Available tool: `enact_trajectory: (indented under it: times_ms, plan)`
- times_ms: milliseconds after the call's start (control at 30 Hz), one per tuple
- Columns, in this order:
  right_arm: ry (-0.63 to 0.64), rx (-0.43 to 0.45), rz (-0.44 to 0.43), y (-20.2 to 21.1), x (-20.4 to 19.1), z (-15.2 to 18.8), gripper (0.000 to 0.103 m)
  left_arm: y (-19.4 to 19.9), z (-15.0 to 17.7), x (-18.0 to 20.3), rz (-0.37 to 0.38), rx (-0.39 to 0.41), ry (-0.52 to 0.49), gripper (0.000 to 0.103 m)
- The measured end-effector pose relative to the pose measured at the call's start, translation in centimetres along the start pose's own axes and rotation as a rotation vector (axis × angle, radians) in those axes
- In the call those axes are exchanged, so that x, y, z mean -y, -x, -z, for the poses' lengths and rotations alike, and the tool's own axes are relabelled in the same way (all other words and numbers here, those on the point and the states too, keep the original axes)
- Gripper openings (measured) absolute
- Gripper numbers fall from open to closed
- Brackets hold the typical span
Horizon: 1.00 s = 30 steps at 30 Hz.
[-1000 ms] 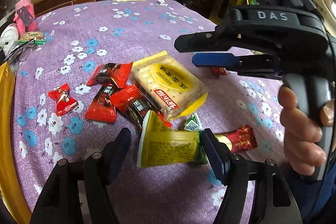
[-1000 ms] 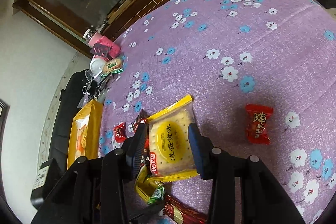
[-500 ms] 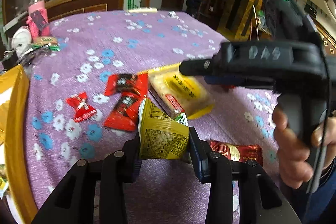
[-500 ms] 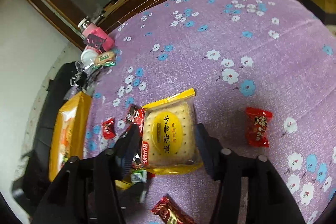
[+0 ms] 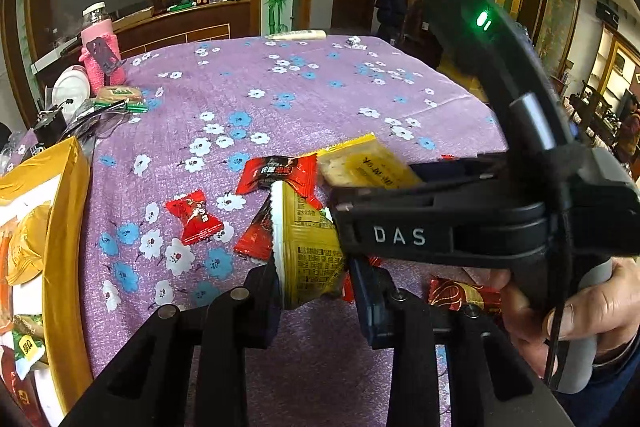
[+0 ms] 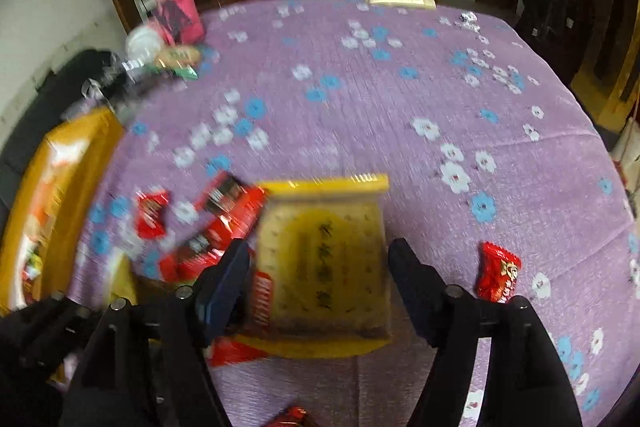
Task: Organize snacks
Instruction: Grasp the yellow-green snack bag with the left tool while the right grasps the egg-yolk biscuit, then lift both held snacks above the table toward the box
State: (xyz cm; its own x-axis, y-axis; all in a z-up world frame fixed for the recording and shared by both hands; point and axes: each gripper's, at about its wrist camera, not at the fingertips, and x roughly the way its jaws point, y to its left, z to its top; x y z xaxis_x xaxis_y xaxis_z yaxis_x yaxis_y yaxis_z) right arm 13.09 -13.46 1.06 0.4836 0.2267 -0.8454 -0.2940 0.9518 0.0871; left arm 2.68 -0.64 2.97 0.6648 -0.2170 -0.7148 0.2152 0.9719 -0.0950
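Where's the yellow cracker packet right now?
In the right wrist view the yellow cracker packet lies on the purple cloth between the right claw's open fingers, red snack packets to its left.

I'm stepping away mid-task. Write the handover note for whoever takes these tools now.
Left tool: shut on the yellow snack packet, jaws just closing.
Right tool: open, jaws just opening around the yellow cracker pack, no grip visible.
On the purple tablecloth: red candies, red-black wrappers, lone red candy.
Yellow box at the left already holds snacks.
Left: move both yellow packs, then loose candies, probably into the box.
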Motion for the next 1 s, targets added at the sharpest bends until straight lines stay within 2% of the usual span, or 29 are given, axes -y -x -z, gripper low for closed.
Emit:
enact_trajectory:
  times_ms: [200, 300, 467, 567, 633, 667, 733, 833, 1000]
  plan:
    - [-0.03, 0.029, 0.004, 0.3, 1.0, 0.4, 0.068, -1.8, 0.1, -0.4, 0.023, -0.079, 0.034, 0.034]
    - [-0.073, 0.033, -0.025, 0.7, 1.7, 0.5, 0.067, -1.7, 0.1, -0.6, 0.032, -0.067, 0.045, 0.024]
    - [-0.182, 0.074, -0.092, 1.9, 3.6, 0.5, 0.067, -0.9, 0.2, -0.4, -0.003, -0.016, 0.038, 0.023]
    - [-0.23, 0.151, -0.112, 3.4, 4.5, 0.5, 0.067, 0.5, 0.0, 0.2, -0.077, 0.066, 0.014, 0.023]
    - [-0.253, 0.225, -0.137, 4.7, 4.7, 0.3, 0.068, 1.7, 0.1, 1.1, -0.205, 0.151, -0.034, 0.023]
    - [-0.261, 0.266, -0.162, 5.5, 4.8, 0.3, 0.068, 2.1, 0.2, 1.4, -0.251, 0.176, -0.049, 0.024]
    - [-0.277, 0.295, -0.204, 6.0, 5.1, 0.2, 0.068, 2.4, 0.4, 2.1, -0.349, 0.212, -0.087, 0.024]
    - [-0.302, 0.285, -0.283, 5.8, 5.4, 0.1, 0.068, 2.4, 0.6, 2.2, -0.377, 0.212, -0.099, 0.024]
    - [-0.315, 0.285, -0.292, 5.8, 5.7, 0.1, 0.068, 2.4, 0.7, 2.1, -0.398, 0.208, -0.104, 0.024]
